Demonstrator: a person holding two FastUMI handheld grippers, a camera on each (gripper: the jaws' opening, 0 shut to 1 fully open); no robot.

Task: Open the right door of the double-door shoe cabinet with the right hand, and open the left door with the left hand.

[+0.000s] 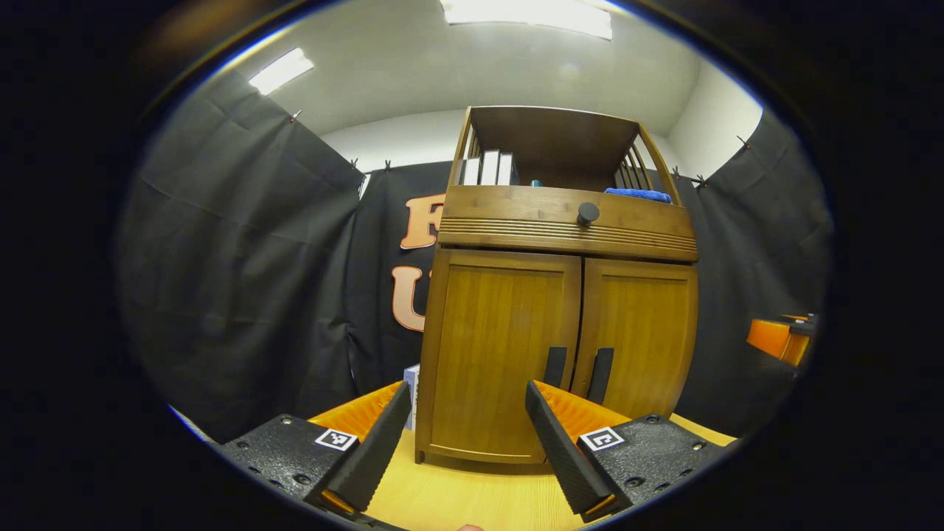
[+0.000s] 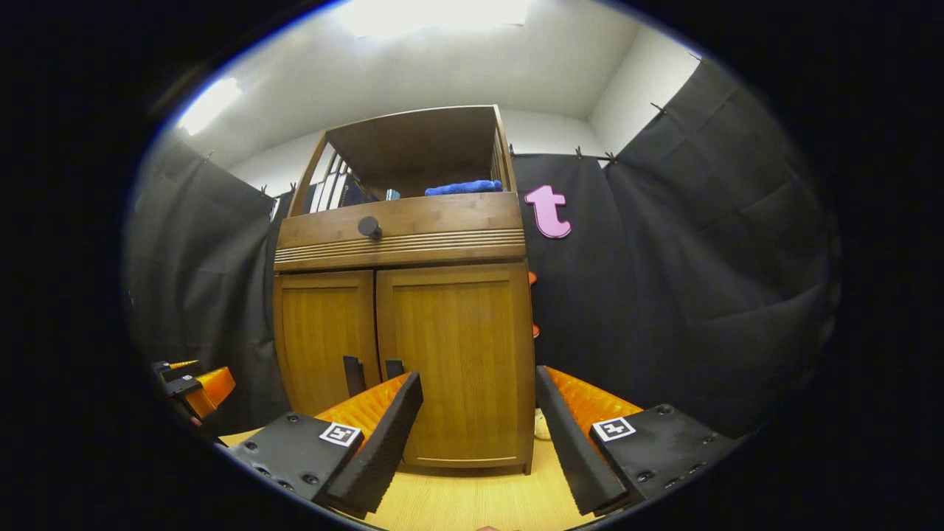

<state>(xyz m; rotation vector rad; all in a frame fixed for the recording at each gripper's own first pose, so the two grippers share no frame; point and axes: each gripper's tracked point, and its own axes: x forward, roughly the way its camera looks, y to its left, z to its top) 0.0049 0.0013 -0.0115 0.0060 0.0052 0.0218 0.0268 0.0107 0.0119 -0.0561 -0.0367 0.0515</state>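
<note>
We see both doors closed; left claw [image 1: 468,424] and right claw [image 2: 479,420] both spread, empty, short of the cabinet [image 1: 560,295] on the tabletop [image 1: 457,501].

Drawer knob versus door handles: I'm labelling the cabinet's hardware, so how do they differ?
The drawer knob is a single round piece at the drawer's middle; the door handles are two upright bars. The knob sits high under the open shelf; the handles sit low, side by side at the doors' meeting edges. Both are dark, and neither gripper touches them.
</note>
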